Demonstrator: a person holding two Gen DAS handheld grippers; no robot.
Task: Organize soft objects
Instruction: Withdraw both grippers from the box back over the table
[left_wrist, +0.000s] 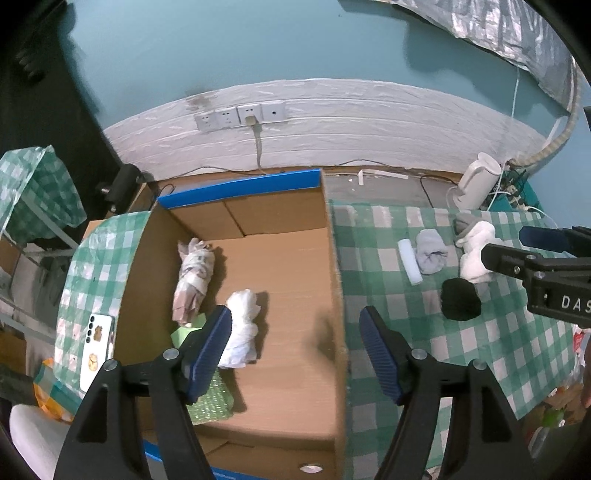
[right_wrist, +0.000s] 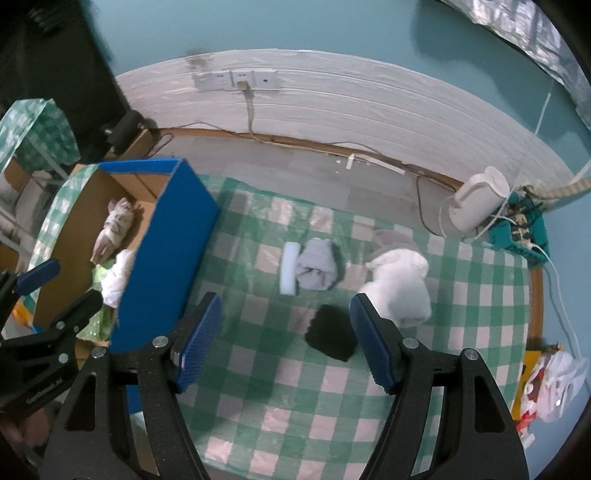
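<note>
Your left gripper (left_wrist: 295, 347) hangs spread and empty over the cardboard box (left_wrist: 332, 280), its left finger hiding part of the white bundle (left_wrist: 242, 328) and the green packet (left_wrist: 212, 400) inside. Your right gripper (right_wrist: 286, 336) is spread too, empty above the worktop (right_wrist: 258, 413); the black sock (right_wrist: 330, 336) lies partly behind its right finger, the white sock (right_wrist: 400, 286) beside.

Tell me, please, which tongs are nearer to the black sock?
Right. The right tongs hover open just above the black sock; the left tongs hang over the cardboard box.
</note>
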